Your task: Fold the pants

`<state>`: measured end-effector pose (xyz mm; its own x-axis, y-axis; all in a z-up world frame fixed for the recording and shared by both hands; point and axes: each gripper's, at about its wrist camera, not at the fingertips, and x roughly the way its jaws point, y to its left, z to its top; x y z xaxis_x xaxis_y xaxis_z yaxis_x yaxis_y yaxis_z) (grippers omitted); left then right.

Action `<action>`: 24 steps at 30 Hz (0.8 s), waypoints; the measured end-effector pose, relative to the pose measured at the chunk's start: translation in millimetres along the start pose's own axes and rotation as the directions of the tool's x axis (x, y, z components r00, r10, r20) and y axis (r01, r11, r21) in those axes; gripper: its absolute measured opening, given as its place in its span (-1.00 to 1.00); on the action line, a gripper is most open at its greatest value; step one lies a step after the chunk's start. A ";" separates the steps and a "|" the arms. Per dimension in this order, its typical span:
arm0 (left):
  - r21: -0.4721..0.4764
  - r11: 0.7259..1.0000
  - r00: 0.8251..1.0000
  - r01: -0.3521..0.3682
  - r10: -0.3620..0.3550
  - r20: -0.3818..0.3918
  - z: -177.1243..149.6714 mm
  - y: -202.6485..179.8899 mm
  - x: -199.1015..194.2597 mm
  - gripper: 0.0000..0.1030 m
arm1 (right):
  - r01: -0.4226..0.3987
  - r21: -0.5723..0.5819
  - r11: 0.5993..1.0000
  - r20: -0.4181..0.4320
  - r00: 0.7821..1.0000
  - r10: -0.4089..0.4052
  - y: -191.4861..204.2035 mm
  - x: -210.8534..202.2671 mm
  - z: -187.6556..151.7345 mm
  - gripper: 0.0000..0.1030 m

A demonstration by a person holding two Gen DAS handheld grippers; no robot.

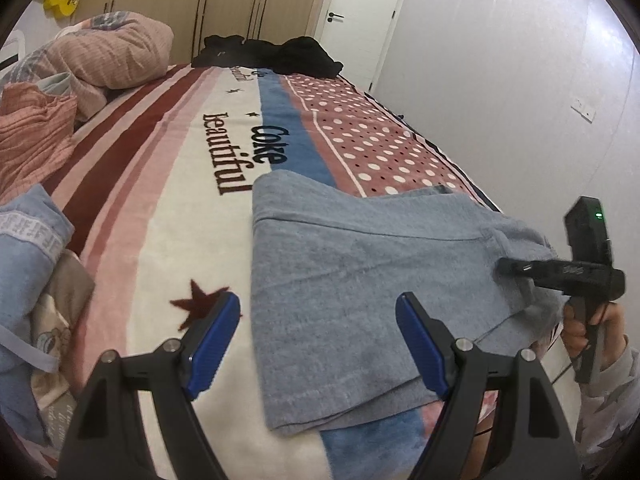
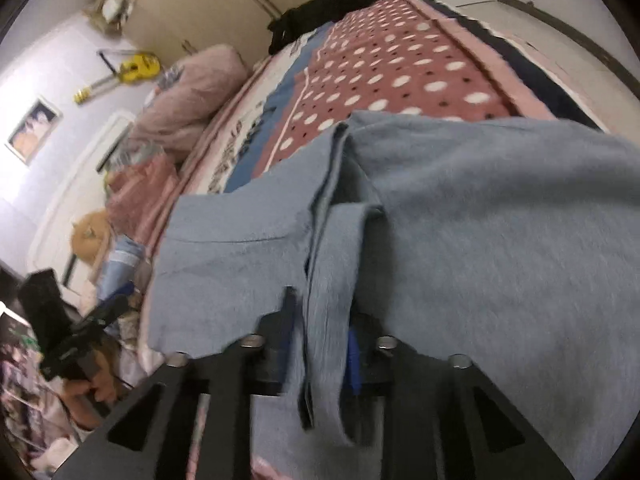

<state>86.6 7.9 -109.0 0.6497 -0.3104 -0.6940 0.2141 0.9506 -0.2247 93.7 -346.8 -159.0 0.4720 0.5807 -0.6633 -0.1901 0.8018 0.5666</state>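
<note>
Taking the grey-blue pants [image 1: 360, 276] as the landmark and reading the left wrist view from its left edge: well to their left, at the bed's side, lies a heap of folded blue and beige clothes [image 1: 28, 264], with a pink ribbed quilt [image 1: 100, 56] further up the bed from it. The pants themselves lie partly folded on the striped and dotted blanket [image 1: 168, 184], near the bed's near end, just below the printed words "Coke beautiful". The left claw [image 1: 318, 344] hovers over the pants' near left edge, its blue pads [image 1: 216, 340] spread wide apart and holding nothing. At the pants' right edge the right claw [image 1: 506, 267] is pinched onto a raised fold of the cloth; the right wrist view shows a band of grey-blue fabric [image 2: 328, 308] running between its closed fingers. Beyond the pants, at the bed's far end, sits a pile of black clothing [image 1: 276, 54].
</note>
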 end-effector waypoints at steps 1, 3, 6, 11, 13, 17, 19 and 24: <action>0.006 1.000 1.000 -0.004 0.004 0.001 -0.2 -0.4 -0.6 0.50 | -0.002 0.016 1.000 0.021 1.000 0.002 -4.9 -8.5 -2.7 -0.26; 0.008 1.000 1.000 -0.008 0.008 0.001 -0.1 0.2 -0.7 0.50 | 0.008 0.059 0.998 0.096 0.995 -0.014 -21.5 -40.2 -10.9 -0.12; -0.003 1.000 1.000 0.000 0.000 0.000 -0.1 0.3 0.6 0.50 | 0.046 0.135 0.990 0.209 0.975 -0.074 -52.2 -95.2 -23.1 0.15; -0.009 1.000 1.000 0.022 -0.021 0.005 1.9 -4.1 3.4 0.50 | 0.105 0.333 0.937 0.348 0.910 -0.225 -118.5 -180.3 -52.3 0.43; -0.001 1.000 1.000 0.026 -0.026 0.005 1.9 -7.9 4.0 0.50 | 0.087 0.414 0.906 0.365 0.896 -0.253 -140.0 -199.5 -67.6 0.43; 0.003 1.000 1.000 0.025 -0.025 0.000 1.9 -11.9 6.3 0.50 | -0.018 0.474 0.880 0.352 0.920 -0.171 -163.3 -203.7 -96.4 0.43; -0.001 0.999 0.999 0.032 -0.032 -0.005 2.2 -13.4 7.1 0.50 | -0.008 0.485 0.874 0.318 0.933 -0.167 -166.9 -190.3 -102.1 0.43; -0.004 1.000 1.000 0.027 -0.027 -0.001 2.5 -14.9 5.7 0.50 | -0.113 0.472 0.874 0.399 0.912 -0.097 -166.8 -159.6 -92.4 0.38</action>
<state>88.9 -8.0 -107.9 0.6429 -0.3355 -0.6886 0.2285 0.9420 -0.2457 -29.5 -560.1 -192.8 0.7922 0.3952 -0.4650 0.1867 0.5685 0.8012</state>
